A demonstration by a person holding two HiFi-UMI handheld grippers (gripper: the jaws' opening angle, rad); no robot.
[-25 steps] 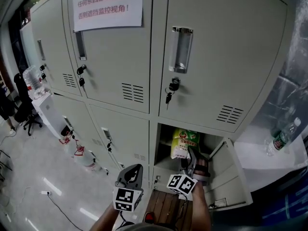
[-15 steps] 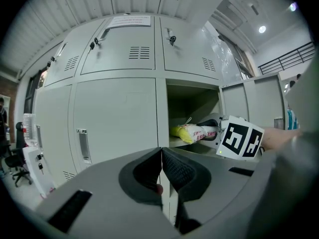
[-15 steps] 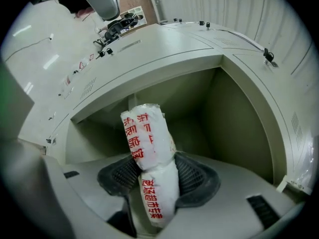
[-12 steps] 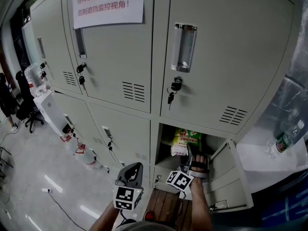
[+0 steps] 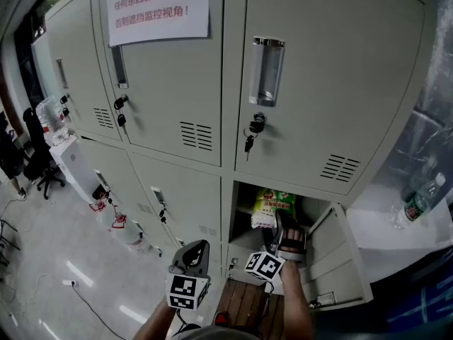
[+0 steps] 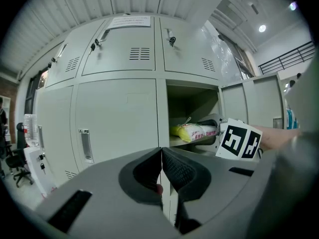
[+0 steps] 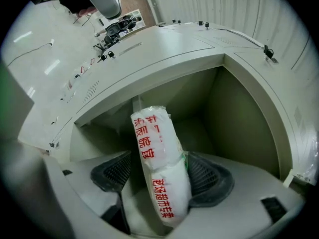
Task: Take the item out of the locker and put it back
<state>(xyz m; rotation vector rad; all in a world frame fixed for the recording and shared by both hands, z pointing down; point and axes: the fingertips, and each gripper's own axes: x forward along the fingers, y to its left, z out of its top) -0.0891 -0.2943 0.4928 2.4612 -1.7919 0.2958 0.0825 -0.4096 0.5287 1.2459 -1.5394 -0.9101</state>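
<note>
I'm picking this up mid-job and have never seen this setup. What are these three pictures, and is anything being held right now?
There is no robot: a person holds a two-jaw gripper in each hand. The head view looks down from the person's head at grey lockers, and one lower compartment stands open. The other two cameras ride on the grippers and look along their jaws. The left gripper is shut and empty, outside the lockers. The right gripper reaches into the open compartment. A white bag with red print stands between its jaws, which have just been opening, so the bag does not look clamped.
</note>
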